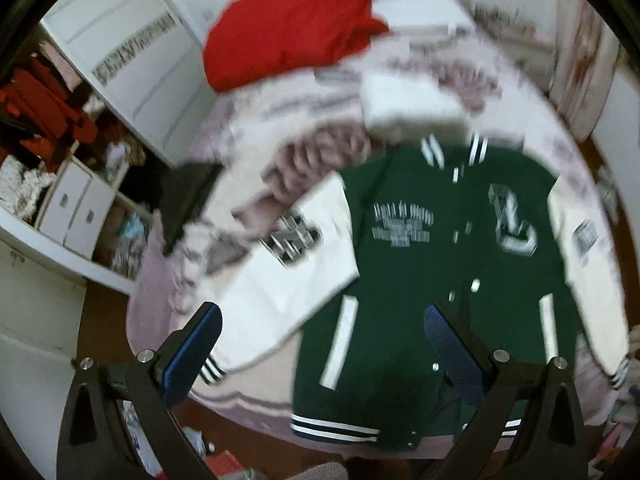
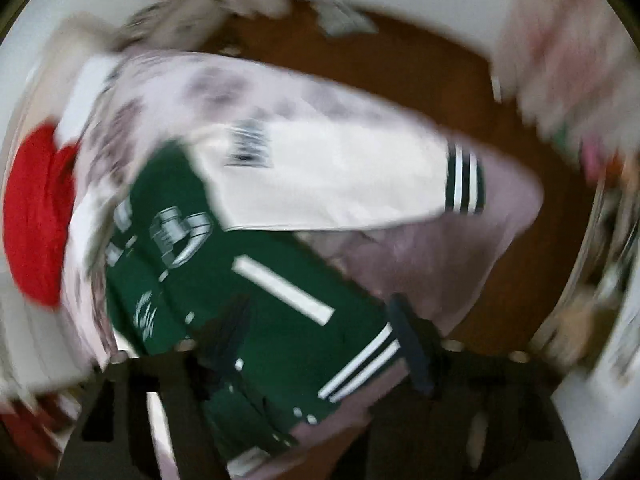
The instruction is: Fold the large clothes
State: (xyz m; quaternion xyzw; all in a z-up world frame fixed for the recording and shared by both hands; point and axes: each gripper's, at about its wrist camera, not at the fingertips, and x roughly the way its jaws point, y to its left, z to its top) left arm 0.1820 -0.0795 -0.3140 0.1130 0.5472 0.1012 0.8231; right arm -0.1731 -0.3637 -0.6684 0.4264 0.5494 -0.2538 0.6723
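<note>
The thick, floppy varsity jacket (image 1: 432,248) is lying flat, best pinched at its sleeve cuffs, while the left gripper (image 1: 324,340) is hovering wide open and empty, the right gripper (image 2: 316,344) blurred, cannot tell

My left gripper (image 1: 320,344) hangs with jaws spread wide: one blue-padded finger (image 1: 192,354) at 7 o'clock, the other at 5 o'clock, nothing between them. My right gripper (image 2: 316,344) is blurred; its dark fingers sit apart at 7 and 5 o'clock, gripping nothing.
</note>
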